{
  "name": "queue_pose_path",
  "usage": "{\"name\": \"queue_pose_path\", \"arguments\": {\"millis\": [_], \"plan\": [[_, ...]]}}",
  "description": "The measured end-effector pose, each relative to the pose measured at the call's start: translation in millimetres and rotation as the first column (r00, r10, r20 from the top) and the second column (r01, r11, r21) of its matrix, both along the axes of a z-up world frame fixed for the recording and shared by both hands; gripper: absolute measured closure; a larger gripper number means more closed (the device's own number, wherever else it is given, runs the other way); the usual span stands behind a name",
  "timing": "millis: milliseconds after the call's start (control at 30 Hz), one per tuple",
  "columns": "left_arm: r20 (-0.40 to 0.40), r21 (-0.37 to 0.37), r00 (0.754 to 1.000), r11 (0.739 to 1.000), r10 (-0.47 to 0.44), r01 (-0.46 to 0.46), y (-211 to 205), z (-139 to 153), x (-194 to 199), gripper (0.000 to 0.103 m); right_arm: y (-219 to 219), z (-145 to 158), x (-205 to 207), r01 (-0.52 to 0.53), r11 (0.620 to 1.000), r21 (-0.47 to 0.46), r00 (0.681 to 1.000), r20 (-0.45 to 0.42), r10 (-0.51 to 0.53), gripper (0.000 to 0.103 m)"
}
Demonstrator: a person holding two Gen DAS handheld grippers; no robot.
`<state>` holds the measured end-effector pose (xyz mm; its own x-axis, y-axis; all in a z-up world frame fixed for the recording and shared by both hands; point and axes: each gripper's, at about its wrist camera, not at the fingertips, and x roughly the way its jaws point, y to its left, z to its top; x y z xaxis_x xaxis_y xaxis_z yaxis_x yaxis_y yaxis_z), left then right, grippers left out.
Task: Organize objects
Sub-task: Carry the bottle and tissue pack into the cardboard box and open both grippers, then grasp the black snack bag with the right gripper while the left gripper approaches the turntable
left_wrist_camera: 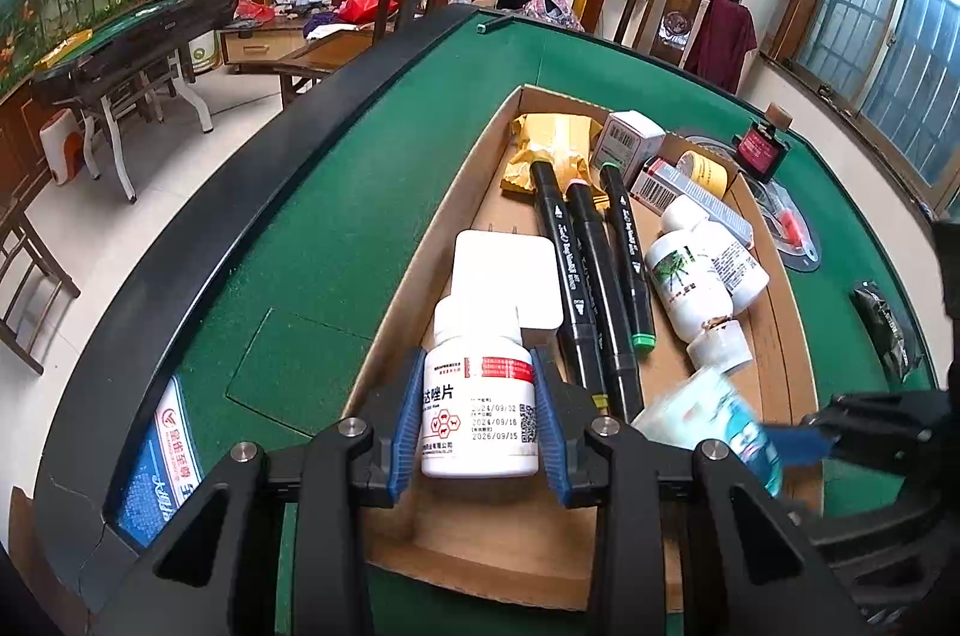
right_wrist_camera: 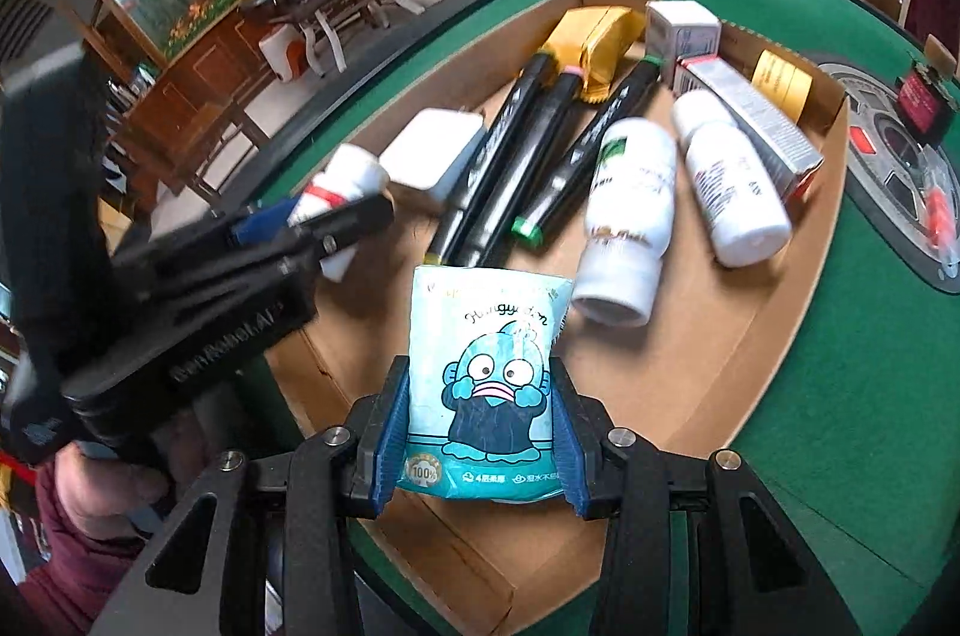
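My left gripper (left_wrist_camera: pixel 477 423) is shut on a white pill bottle (left_wrist_camera: pixel 480 396) with a red band, held over the near left part of the cardboard tray (left_wrist_camera: pixel 492 546). My right gripper (right_wrist_camera: pixel 477 432) is shut on a teal tissue pack (right_wrist_camera: pixel 486 384) with a cartoon fish, held over the tray's near end (right_wrist_camera: pixel 690 384). The left gripper with its bottle shows at the left in the right wrist view (right_wrist_camera: pixel 324 216). The tissue pack shows blurred in the left wrist view (left_wrist_camera: pixel 720 426). The tray holds three black markers (left_wrist_camera: pixel 588 276), a white charger (left_wrist_camera: pixel 510 276), white bottles (left_wrist_camera: pixel 690 276), small boxes and a yellow packet.
The tray lies on a green felt table (left_wrist_camera: pixel 300 246) with a black raised rim. A round clear disc (right_wrist_camera: pixel 900 168) and a dark red-labelled box (right_wrist_camera: pixel 921 102) lie right of the tray. A black packet (left_wrist_camera: pixel 885 330) lies on the felt at right. A blue card pack (left_wrist_camera: pixel 162 456) sits at the left rim.
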<state>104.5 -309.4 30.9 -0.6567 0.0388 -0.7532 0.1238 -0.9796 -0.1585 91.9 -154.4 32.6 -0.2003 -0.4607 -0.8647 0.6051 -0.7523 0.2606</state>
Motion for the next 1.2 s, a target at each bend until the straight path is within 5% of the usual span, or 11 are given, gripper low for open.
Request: {"name": "queue_pose_path", "arguments": {"millis": [200, 267, 333, 433, 700, 833, 1200], "plan": [[-0.04, -0.043, 0.999, 0.999, 0.008, -0.01, 8, 15, 6, 0.068, -5, 0, 8, -0.038, 0.999, 0.03, 0.998, -0.048, 0.04, 0.049], [-0.053, -0.053, 0.999, 0.998, 0.012, -0.015, 8, 21, 9, 0.055, -4, 2, 12, -0.048, 0.998, 0.043, 0.995, -0.087, 0.052, 0.047], [-0.07, -0.067, 0.997, 0.997, 0.028, -0.033, 10, 29, 13, 0.031, -3, 7, 18, -0.062, 0.997, 0.044, 0.99, -0.123, 0.067, 0.045], [-0.094, -0.087, 0.994, 0.995, 0.047, -0.055, 13, 42, 19, 0.024, 5, 16, 24, -0.072, 0.997, 0.011, 0.984, -0.165, 0.073, 0.037], [-0.182, -0.261, 0.975, 0.95, 0.126, -0.172, 38, 76, 39, 0.014, 43, 39, 26, 0.01, 0.989, -0.147, 0.978, -0.204, -0.04, 0.015], [-0.229, -0.323, 0.966, 0.927, 0.117, -0.189, 59, 88, 49, 0.008, 64, 45, 22, 0.089, 0.974, -0.207, 0.974, -0.187, -0.129, 0.013], [-0.208, -0.387, 0.978, 0.915, 0.029, -0.11, 115, 95, 46, 0.006, 120, 54, 24, 0.195, 0.94, -0.278, 0.953, -0.172, -0.249, 0.011]]}}
